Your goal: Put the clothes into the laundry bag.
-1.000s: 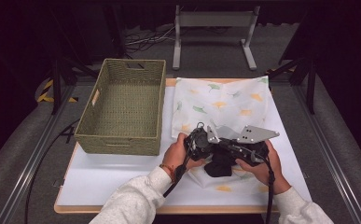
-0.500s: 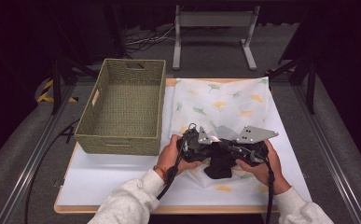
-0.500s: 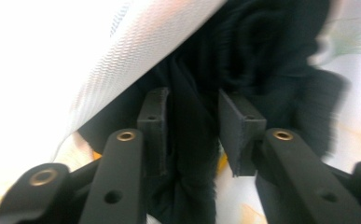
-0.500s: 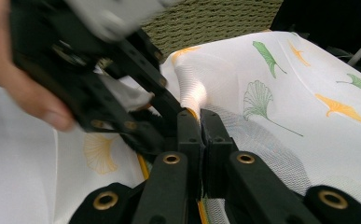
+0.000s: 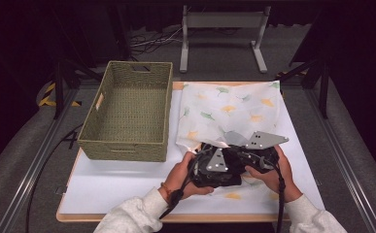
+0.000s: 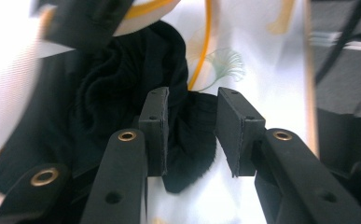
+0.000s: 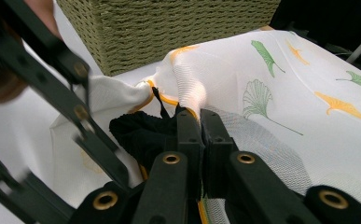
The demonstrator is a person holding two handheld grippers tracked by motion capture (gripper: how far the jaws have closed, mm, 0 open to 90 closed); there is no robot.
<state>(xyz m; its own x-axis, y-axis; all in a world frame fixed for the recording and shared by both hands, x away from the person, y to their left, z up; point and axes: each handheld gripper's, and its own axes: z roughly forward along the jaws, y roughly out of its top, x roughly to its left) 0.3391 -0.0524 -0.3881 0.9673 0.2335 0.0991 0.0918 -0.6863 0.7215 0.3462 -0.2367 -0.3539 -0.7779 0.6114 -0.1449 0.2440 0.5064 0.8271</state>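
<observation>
A white mesh bag (image 5: 229,109) printed with ginkgo leaves lies on the white board, its orange-trimmed mouth towards me. A black garment (image 5: 224,170) sits bunched at that mouth, partly inside. My left gripper (image 6: 192,100) is open, and a fold of the black garment (image 6: 108,93) lies between and behind its jaws. My right gripper (image 7: 199,116) is shut on the bag's mouth edge (image 7: 187,100), holding it up just above the black garment (image 7: 138,133). In the high view both grippers (image 5: 210,162) (image 5: 246,158) meet over the garment.
An empty woven green basket (image 5: 127,114) stands on the left of the white board (image 5: 108,187), close beside the bag. The basket wall (image 7: 169,28) rises just beyond the bag in the right gripper view. A metal stand (image 5: 222,29) is behind the table.
Both hands stay at the bag's near mouth. The left gripper has shifted slightly, lower and closer into the black garment. The right gripper holds its place.
</observation>
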